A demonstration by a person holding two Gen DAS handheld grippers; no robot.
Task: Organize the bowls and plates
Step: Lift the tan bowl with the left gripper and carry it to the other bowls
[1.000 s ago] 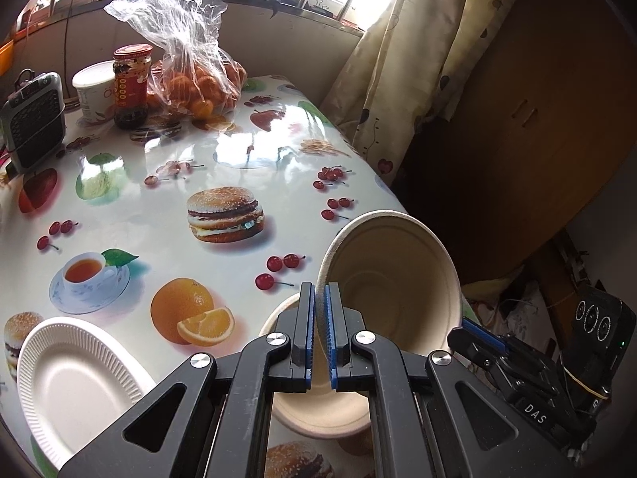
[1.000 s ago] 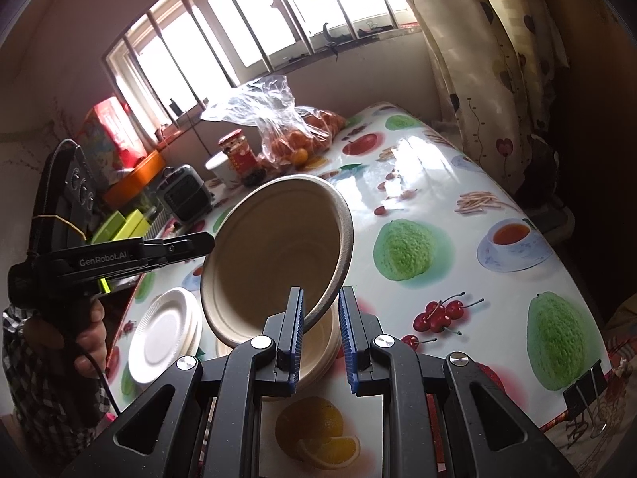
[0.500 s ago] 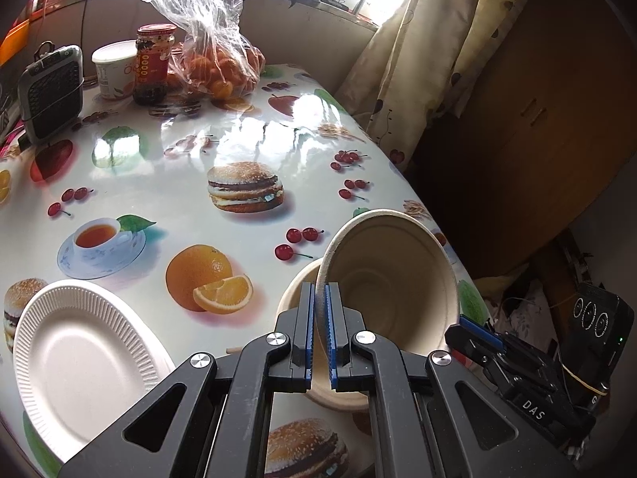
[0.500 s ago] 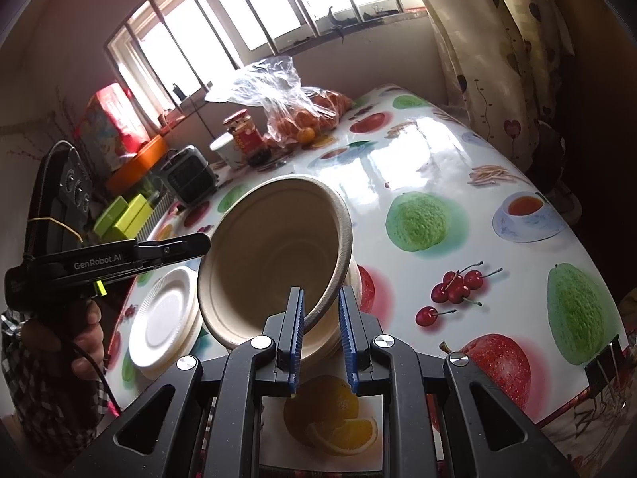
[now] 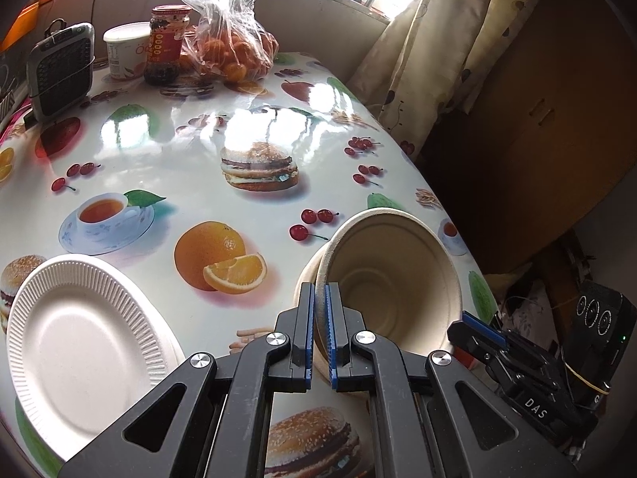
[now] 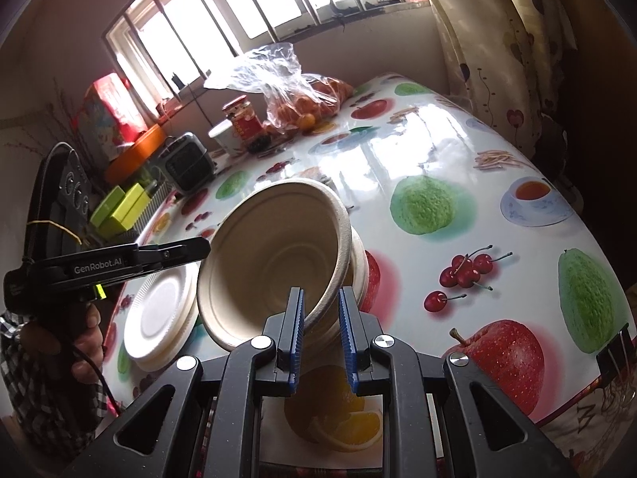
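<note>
Left gripper [image 5: 319, 292] and right gripper [image 6: 321, 298] jaws each pinch the tilted bowl's [image 5: 392, 279] rim over a half-hidden stack of bowls [image 6: 358, 263] on the tabletop [image 5: 167, 135]; plates [image 5: 79, 342] cut off

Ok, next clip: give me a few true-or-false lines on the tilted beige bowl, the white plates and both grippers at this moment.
1. The left gripper is clamped on the rim of the tilted beige paper bowl. True.
2. The tilted bowl sits flat and level inside the beige bowl stack. False: it leans steeply, its opening turned toward the grippers.
3. The white ribbed paper plates lie stacked on the fruit-print tablecloth, beside the bowls. True.
4. The right gripper holds a white plate. False: its narrowly set pads straddle the tilted bowl's rim.
5. The clear plastic bag of oranges is inside the bowl. False: it sits at the table's far end.
</note>
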